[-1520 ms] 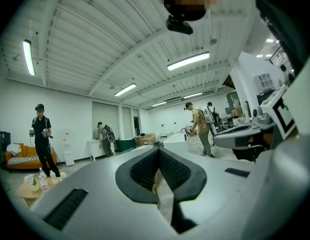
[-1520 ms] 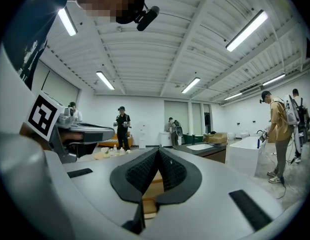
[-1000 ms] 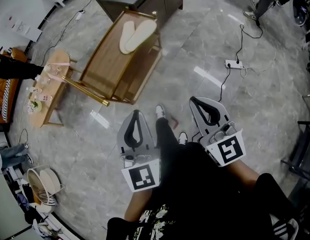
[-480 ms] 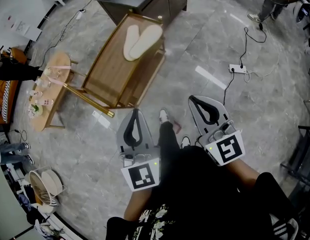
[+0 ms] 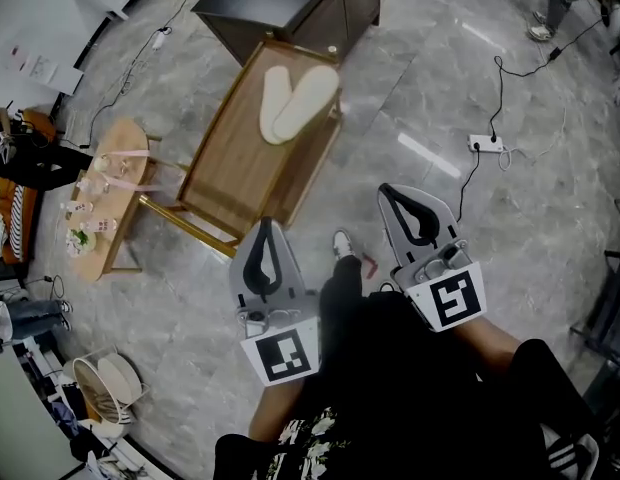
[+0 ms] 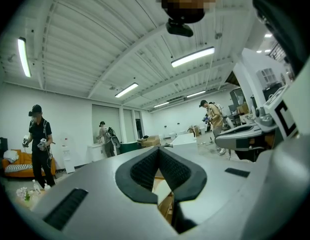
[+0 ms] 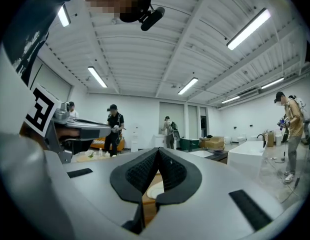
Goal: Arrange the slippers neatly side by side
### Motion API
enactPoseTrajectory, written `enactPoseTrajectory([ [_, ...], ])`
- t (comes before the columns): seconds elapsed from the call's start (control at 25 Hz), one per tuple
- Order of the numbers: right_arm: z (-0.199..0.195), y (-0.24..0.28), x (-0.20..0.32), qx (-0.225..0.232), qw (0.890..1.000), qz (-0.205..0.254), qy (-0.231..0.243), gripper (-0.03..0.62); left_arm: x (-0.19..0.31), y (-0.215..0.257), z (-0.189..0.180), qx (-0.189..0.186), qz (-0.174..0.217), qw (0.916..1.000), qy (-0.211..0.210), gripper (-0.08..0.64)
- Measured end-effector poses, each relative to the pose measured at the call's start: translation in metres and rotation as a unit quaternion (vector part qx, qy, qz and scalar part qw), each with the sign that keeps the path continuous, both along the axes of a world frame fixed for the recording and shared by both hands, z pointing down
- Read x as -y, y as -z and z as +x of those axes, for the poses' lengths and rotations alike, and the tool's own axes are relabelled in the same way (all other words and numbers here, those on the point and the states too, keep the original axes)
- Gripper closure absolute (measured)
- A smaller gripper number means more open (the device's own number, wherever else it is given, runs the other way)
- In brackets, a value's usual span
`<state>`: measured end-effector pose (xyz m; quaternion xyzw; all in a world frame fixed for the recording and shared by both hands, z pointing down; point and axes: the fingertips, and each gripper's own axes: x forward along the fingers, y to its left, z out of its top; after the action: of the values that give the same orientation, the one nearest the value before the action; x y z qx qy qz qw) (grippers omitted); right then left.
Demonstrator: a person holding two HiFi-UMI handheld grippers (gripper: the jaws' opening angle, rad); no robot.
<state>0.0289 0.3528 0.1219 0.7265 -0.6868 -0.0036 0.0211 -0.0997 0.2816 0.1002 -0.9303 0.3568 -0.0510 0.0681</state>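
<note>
From the head: one wooden tray table (image 5: 228,168) holding two pale slippers (image 5: 295,103), touching side by side at its far end. Left gripper (image 5: 267,224) and right gripper (image 5: 387,190) nearer.

Left gripper view: jaws pressed together, nothing between.

Right gripper view: likewise closed, empty.

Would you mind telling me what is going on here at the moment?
A person holds a gripper in each hand. Both the left gripper and the right gripper are shut and empty, pointing toward a wooden rack ahead. A pair of pale slippers lies on top of the rack in a V, touching at one end and not yet neatly side by side. Neither gripper has reached them.
</note>
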Motion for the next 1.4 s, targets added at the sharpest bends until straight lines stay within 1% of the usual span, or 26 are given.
enactPoseTrajectory([
  [0.2, -0.007, 0.009, 0.035, -0.012, 1.0, 0.006, -0.007, 0.594, 0.037, 0.002, -0.003, -0.012, -0.002, 0.9999, -0.005, 0.558],
  [0.36, -0.007, 0.012, 0.06, -0.02, 1.0, 0.001, -0.012, 0.594, 0.066, 0.002, -0.001, -0.024, -0.003, 0.9996, -0.011, 0.558],
  [0.56, -0.003, 0.015, 0.09, -0.029, 0.999, 0.002, -0.025, 0.594, 0.098, -0.002, 0.002, -0.027, -0.007, 0.9994, -0.022, 0.558],
  [0.72, 0.002, 0.013, 0.102, -0.039, 0.999, 0.008, -0.033, 0.594, 0.113, -0.007, 0.006, -0.028, -0.013, 0.9991, -0.029, 0.558],
  [0.88, 0.008, 0.009, 0.11, -0.031, 0.999, -0.003, -0.041, 0.594, 0.122, -0.011, 0.013, -0.023, -0.014, 0.999, -0.035, 0.558],
  [1.04, 0.015, 0.006, 0.119, -0.035, 0.999, 0.011, -0.032, 0.594, 0.128, -0.017, 0.023, -0.022, -0.023, 0.9989, -0.035, 0.558],
  [1.08, 0.018, 0.003, 0.123, -0.033, 0.999, 0.006, -0.029, 0.594, 0.131, -0.019, 0.025, -0.018, -0.023, 0.999, -0.034, 0.558],
  [1.2, 0.028, -0.001, 0.14, -0.031, 0.999, -0.005, -0.021, 0.594, 0.147, -0.021, 0.032, -0.014, -0.025, 0.9993, -0.023, 0.558],
  [1.32, 0.041, 0.004, 0.161, -0.031, 0.999, 0.014, -0.007, 0.594, 0.161, -0.022, 0.041, -0.016, -0.028, 0.9994, -0.011, 0.558],
  [1.36, 0.046, 0.003, 0.167, -0.029, 0.999, 0.015, -0.002, 0.594, 0.166, -0.022, 0.045, -0.014, -0.027, 0.9995, -0.008, 0.558],
  [1.4, 0.052, -0.002, 0.173, -0.026, 1.0, 0.005, 0.001, 0.594, 0.17, -0.023, 0.049, -0.012, -0.027, 0.9996, -0.003, 0.558],
])
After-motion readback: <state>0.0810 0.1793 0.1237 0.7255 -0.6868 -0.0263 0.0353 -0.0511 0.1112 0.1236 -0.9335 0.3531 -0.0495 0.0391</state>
